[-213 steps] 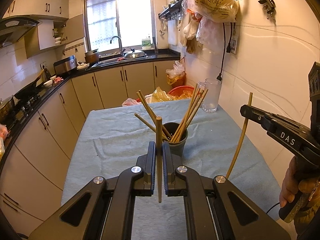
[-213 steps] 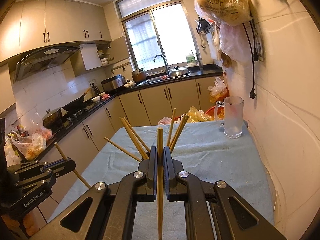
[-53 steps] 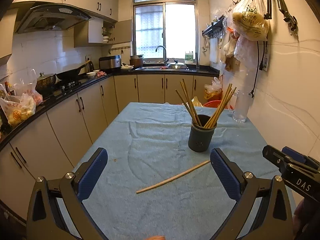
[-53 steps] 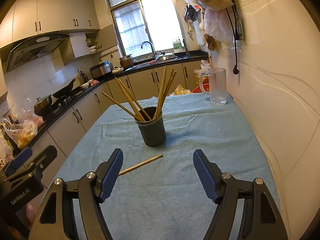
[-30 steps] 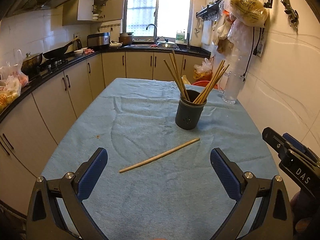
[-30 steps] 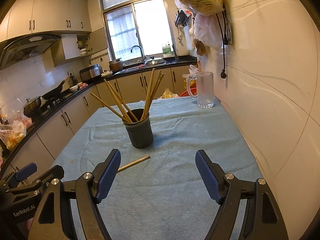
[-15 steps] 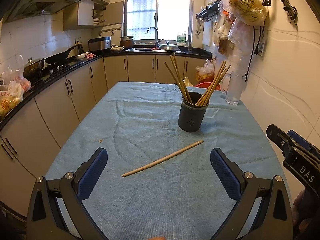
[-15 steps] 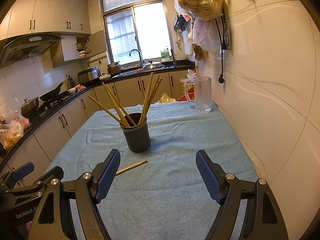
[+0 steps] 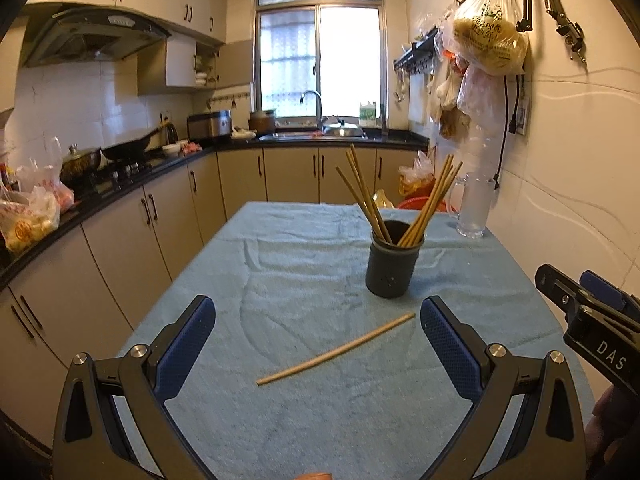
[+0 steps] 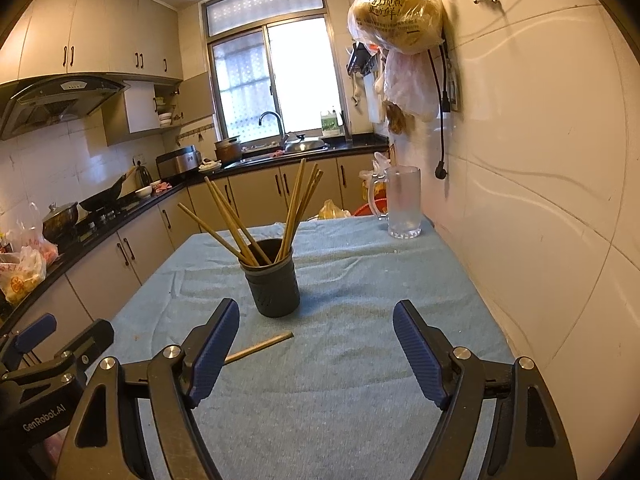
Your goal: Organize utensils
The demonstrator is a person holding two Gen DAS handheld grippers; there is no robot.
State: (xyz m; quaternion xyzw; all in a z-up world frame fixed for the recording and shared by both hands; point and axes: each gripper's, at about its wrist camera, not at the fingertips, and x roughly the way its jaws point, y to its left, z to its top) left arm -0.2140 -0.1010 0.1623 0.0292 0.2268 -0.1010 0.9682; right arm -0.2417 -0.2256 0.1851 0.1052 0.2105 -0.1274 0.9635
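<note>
A dark grey utensil holder [image 9: 392, 265] [image 10: 273, 279] stands on the blue cloth and holds several wooden chopsticks [image 9: 431, 197] [image 10: 296, 207] that fan out. One loose chopstick [image 9: 335, 349] [image 10: 259, 347] lies flat on the cloth in front of the holder. My left gripper [image 9: 318, 344] is open and empty, above the near end of the loose chopstick. My right gripper [image 10: 316, 350] is open and empty, in front of the holder. Each gripper shows at the edge of the other's view, the right one [image 9: 592, 326] and the left one [image 10: 48, 364].
A glass mug [image 9: 474, 208] [image 10: 402, 202] stands at the table's far right by the white wall. The table's blue cloth [image 9: 304, 256] [image 10: 360, 280] has cabinets and a counter with pans [image 9: 120, 154] along its left. Bags [image 10: 394, 12] hang on the wall.
Both grippers have pulled back and tilted a little; the holder and loose chopstick sit slightly farther off. 7 s ago each gripper was shut on a chopstick; both are open now.
</note>
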